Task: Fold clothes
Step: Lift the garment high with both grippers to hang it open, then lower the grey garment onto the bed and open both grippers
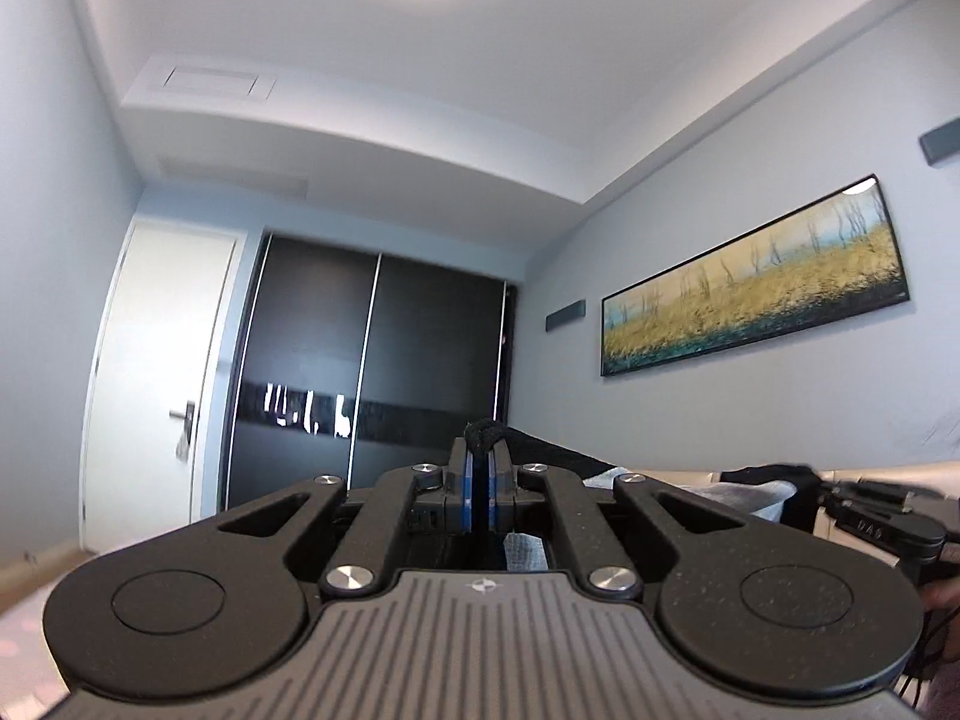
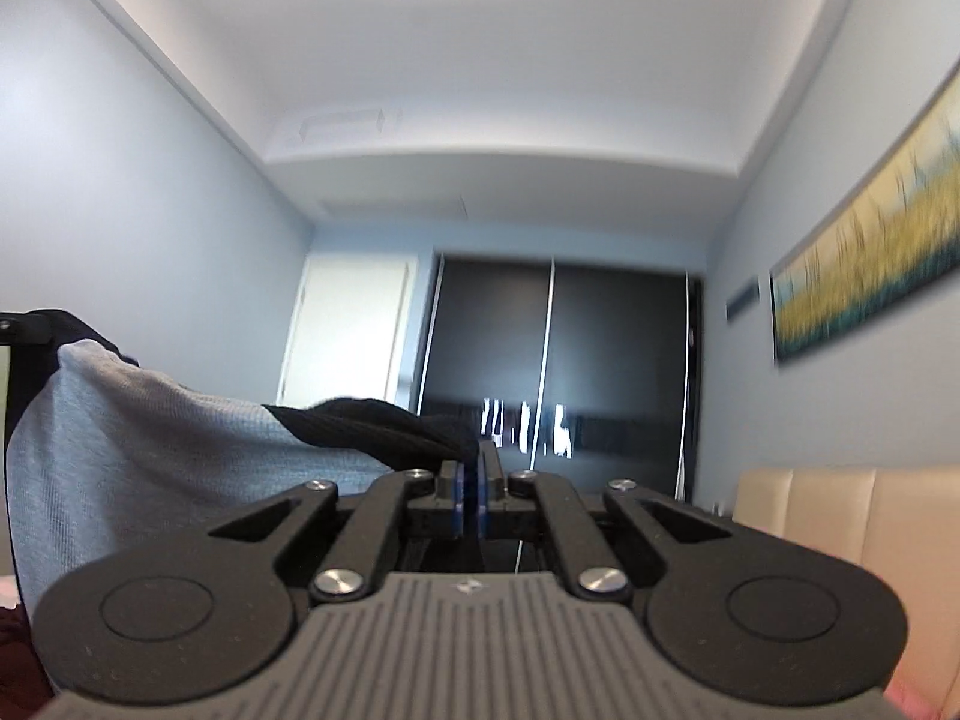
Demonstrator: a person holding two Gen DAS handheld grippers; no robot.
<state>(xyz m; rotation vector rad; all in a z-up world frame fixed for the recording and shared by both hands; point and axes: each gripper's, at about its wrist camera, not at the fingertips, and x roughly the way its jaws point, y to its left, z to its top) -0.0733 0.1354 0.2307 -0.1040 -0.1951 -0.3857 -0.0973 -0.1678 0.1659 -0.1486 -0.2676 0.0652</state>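
The left gripper's (image 1: 480, 456) fingers pinch a black edge of the garment (image 1: 540, 450); the right gripper (image 2: 471, 462) clamps another black edge. The grey-and-black garment (image 2: 150, 438) hangs stretched between them, lifted before the wardrobe (image 2: 558, 360).

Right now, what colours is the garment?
Light grey with a black edge; garment shows best in the right wrist view.

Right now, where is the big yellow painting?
The painting hangs on the right-hand wall in both wrist views, right of the dark wardrobe.
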